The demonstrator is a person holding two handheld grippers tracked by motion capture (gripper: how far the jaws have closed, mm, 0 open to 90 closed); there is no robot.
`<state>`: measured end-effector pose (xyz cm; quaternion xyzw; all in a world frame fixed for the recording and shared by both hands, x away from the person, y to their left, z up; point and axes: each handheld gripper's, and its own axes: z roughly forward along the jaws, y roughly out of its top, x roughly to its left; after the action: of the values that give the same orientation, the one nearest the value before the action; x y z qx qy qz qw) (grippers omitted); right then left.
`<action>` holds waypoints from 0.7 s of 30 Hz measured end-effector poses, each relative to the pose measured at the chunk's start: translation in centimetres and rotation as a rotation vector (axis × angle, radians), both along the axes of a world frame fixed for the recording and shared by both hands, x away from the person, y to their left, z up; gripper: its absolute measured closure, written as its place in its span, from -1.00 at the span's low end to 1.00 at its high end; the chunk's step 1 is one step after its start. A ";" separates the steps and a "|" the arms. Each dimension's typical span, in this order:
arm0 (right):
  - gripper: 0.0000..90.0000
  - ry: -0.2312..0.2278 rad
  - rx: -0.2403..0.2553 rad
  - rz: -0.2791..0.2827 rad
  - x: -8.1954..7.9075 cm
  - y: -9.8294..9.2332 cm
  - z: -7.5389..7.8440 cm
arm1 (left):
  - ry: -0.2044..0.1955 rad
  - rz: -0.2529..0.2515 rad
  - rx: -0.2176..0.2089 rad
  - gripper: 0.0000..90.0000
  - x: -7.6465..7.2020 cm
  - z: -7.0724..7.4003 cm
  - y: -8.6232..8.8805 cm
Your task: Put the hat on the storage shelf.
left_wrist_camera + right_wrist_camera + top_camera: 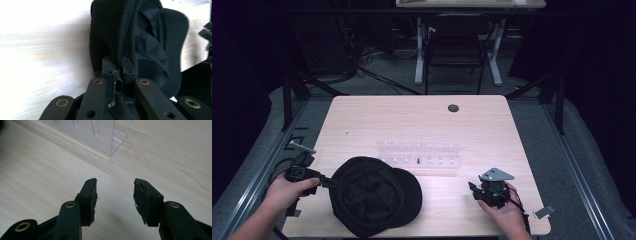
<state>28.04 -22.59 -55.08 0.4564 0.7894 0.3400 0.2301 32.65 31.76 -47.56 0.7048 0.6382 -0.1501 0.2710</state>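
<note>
Currently the left gripper [326,180] is pinching the rim of the soft, light black cap [372,195] lying near-left on the worktop [412,120]; right gripper [473,189] fingers are standing spread, empty.

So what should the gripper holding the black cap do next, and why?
Probably lift a little more. The left hand-held gripper is shut on the black cap's rim, yet most of the cap lies on the table. The right hand-held gripper is open, beside the clear rack.
</note>
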 end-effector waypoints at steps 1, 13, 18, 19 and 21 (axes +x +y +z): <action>0.18 0.001 -0.004 -0.001 0.0 0.0 0.0 | -0.002 0.004 -0.006 0.88 0.0 0.1 0.0; 0.18 0.003 -0.005 -0.003 0.0 0.0 0.0 | -0.004 0.018 -0.067 0.89 0.0 1.5 0.1; 0.18 0.002 -0.004 -0.002 0.0 0.0 0.0 | -0.006 0.025 -0.087 0.89 -0.1 2.0 0.0; 0.18 0.002 -0.004 -0.001 0.0 0.0 0.0 | -0.012 0.018 -0.089 0.89 -0.1 2.1 0.0; 0.18 0.002 -0.005 -0.002 0.0 0.0 0.0 | -0.017 0.016 -0.092 0.89 -0.1 2.4 0.0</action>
<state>28.02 -22.60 -55.06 0.4568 0.7900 0.3376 0.2308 32.56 31.72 -45.11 0.6877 0.6339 -0.1711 0.3098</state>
